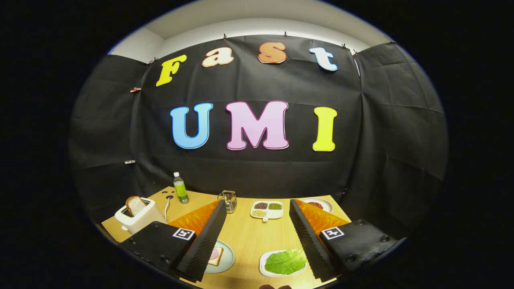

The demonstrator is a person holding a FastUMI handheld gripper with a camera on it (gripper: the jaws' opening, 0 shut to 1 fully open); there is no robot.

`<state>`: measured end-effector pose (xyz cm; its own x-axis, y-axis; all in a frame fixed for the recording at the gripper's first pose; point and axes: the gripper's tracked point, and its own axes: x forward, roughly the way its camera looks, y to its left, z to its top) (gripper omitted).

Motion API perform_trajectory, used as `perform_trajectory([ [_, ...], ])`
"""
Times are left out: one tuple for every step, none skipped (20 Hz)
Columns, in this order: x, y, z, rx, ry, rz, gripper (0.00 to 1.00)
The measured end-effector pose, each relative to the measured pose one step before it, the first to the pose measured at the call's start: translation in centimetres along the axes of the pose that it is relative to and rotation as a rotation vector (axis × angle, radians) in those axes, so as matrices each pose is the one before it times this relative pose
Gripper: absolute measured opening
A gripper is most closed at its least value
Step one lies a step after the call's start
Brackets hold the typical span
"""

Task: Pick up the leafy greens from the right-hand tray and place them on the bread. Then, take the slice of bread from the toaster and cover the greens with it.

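Observation:
My gripper [257, 208] is held open above the wooden table, fingers wide apart with nothing between them. The leafy greens [286, 261] lie on a white tray [263, 268] close below, by the inner side of the right finger. A pale round plate [225, 259] by the left finger carries a slice of bread [215, 257] with a pink topping, partly hidden by that finger. The white toaster [134, 218] stands to the left beyond the left finger, a slice of bread [135, 205] sticking up out of its slot.
A green bottle [181, 188] stands at the table's back left. A metal mesh holder [229, 200] and a white divided dish [267, 210] with grains sit between the fingertips, farther back. A plate [319, 204] with something red lies behind the right finger.

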<state>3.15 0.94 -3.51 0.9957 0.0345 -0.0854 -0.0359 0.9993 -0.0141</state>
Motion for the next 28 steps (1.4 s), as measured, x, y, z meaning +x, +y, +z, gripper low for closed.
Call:
perform_trajectory([
  [0.267, -0.145, -0.505, -0.00221, 0.01084, -0.00111, 0.98],
  [0.169, 0.082, -0.536, -0.00612, 0.00993, 0.00324, 0.98],
  [0.248, 0.016, -0.56, -0.00944, 0.01487, 0.00336, 0.98],
  [0.317, -0.058, -0.779, -0.00921, 0.01915, 0.00461, 0.98],
  [0.248, -0.011, -0.84, -0.00859, 0.01896, 0.00216, 0.98],
  [0.249, -0.186, -1.026, -0.00276, 0.02292, 0.00224, 0.98],
  [0.259, -0.129, -1.032, 0.00006, 0.02426, 0.00298, 0.98],
  [0.334, -0.083, -0.965, 0.00149, 0.02271, -0.00018, 0.98],
  [0.376, -0.26, -0.948, 0.00422, 0.02237, -0.00165, 0.98],
  [0.44, -0.326, -1.003, 0.00331, 0.02262, -0.00365, 0.98],
  [0.502, -0.326, -1.132, 0.002, 0.02821, -0.00136, 0.98],
  [0.638, -0.439, -1.277, 0.00157, 0.02787, -0.00247, 0.98],
  [0.68, -0.519, -1.18, 0.00075, 0.02969, -0.00243, 0.98],
  [0.673, -0.46, -1.223, 0.0007, 0.02975, -0.00077, 0.98],
  [0.804, -0.448, -1.285, -0.00174, 0.03044, -0.00259, 0.98],
  [0.862, -0.551, -1.158, -0.00187, 0.03339, -0.0027, 0.98],
  [0.97, -0.47, -1.173, -0.0006, 0.0331, 0.00094, 0.98],
  [0.807, -0.377, -1.162, -0.00148, 0.03316, -0.00041, 0.98],
  [0.809, -0.406, -1.212, 0.00097, 0.02932, -0.00053, 0.98],
  [0.791, -0.392, -1.025, 0.00043, 0.02384, 0.00046, 0.99],
  [0.729, -0.346, -0.938, -0.00079, 0.02526, -0.00407, 0.98],
  [0.753, -0.389, -0.876, -0.00001, 0.02376, -0.00366, 0.99],
  [0.779, -0.321, -0.755, 0.00147, 0.02084, -0.00262, 0.99],
  [0.584, -0.122, -0.761, 0.00272, 0.02335, 0.00347, 0.99],
  [0.619, -0.147, -0.67, -0.00131, 0.02413, 0.00209, 0.99],
  [0.528, -0.242, -0.662, -0.00453, 0.01869, -0.00071, 0.99],
  [0.496, -0.176, -0.544, -0.00507, 0.01277, 0.00125, 0.99],
  [0.435, -0.25, -0.61, -0.00518, 0.01344, -0.00561, 0.99],
])
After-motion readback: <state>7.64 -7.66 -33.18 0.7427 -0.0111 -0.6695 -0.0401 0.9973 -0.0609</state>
